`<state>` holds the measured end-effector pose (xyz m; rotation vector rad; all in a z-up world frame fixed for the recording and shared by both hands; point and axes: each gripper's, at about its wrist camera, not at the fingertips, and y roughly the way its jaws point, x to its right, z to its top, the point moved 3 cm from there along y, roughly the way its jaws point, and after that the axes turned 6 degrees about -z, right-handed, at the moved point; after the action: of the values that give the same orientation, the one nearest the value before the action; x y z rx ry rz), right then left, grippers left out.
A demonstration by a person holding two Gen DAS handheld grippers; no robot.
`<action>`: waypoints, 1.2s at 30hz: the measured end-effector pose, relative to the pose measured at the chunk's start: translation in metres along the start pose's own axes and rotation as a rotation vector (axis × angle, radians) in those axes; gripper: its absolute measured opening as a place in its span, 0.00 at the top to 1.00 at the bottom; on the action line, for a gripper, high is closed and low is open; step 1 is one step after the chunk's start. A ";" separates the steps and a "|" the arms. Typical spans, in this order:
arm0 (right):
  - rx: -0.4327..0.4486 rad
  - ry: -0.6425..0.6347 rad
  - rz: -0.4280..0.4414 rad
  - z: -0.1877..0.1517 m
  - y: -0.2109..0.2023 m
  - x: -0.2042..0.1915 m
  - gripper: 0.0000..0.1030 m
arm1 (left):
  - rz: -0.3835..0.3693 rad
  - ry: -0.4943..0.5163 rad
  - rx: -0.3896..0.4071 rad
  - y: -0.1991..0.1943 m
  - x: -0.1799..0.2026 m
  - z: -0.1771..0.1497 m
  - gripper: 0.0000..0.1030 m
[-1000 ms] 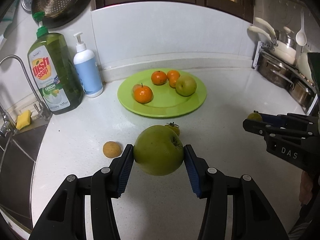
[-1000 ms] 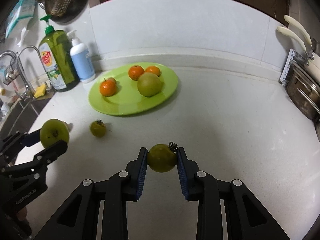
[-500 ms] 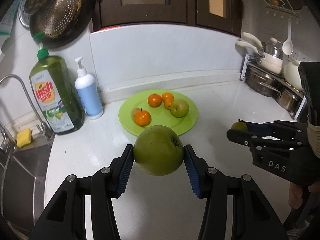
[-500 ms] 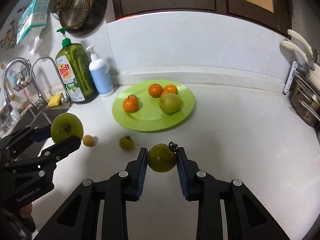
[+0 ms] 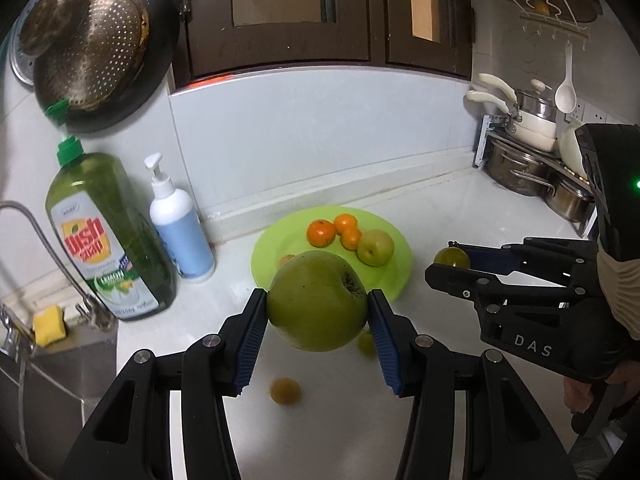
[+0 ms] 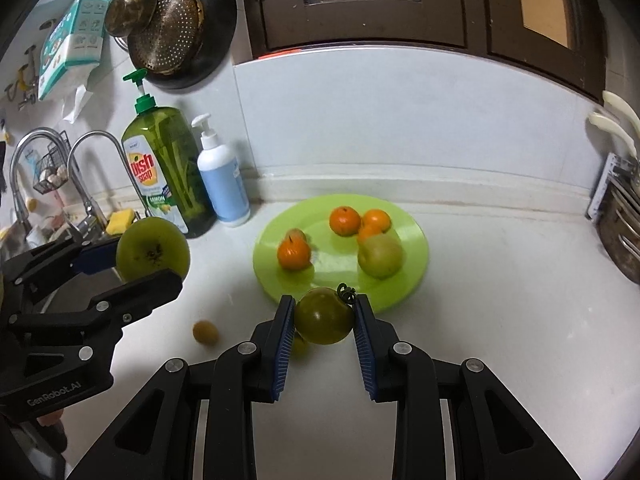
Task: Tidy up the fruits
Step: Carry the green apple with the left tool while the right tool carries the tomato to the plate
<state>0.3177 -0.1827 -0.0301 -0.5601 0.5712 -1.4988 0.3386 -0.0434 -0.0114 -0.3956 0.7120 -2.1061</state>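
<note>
While jaws clamp green apple [image 5: 316, 300] (stem-dimple up-right) | tomato [image 6: 324, 315] calyx up-right

The green bottle [image 6: 168, 168] reads "Dish soap, LEMON"; the right claw [image 5: 450, 264] "DAS", the left claw [image 6: 152, 264] "GenRobot.AI".

A white speckled worktop [image 6: 500, 300] meets a pale blue-grey wall panel [image 6: 400, 120]. Dark brown wooden cabinets with glass doors [image 5: 280, 12] hang above, and a steel sink [image 5: 60, 360] sits at the left.
</note>
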 end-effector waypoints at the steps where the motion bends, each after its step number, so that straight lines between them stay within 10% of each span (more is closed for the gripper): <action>1: 0.002 -0.004 0.000 0.004 0.003 -0.002 0.71 | -0.004 0.008 -0.002 0.003 -0.004 0.004 0.52; 36: -0.111 0.010 -0.047 0.063 0.141 -0.005 0.71 | -0.146 0.035 -0.169 0.170 -0.078 0.053 0.52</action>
<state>0.4653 -0.1784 -0.0757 -0.6563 0.6559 -1.5218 0.5185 -0.0786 -0.0765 -0.5179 0.9097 -2.2005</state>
